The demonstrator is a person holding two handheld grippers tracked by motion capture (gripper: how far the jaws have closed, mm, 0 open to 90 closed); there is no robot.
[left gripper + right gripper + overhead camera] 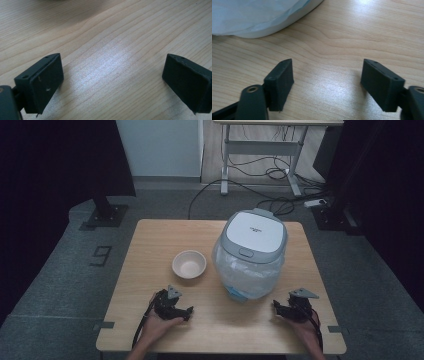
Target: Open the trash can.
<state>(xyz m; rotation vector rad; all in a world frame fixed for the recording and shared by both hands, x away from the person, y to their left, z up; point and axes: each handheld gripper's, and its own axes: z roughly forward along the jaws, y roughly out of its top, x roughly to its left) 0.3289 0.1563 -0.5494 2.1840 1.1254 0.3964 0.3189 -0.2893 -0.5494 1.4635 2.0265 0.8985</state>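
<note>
**Wooden worktop: both tools idle, jaws wide**

Wooden worktop carries a rice cooker wrapped in clear plastic, centre-right, and an empty bowl just left of it. Left tool and right tool rest near the front edge, jaws spread wide, gripping nothing.

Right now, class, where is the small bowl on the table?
In the high view, the bowl sits left of centre on the table, just left of the rice cooker, beyond the left gripper.
</note>
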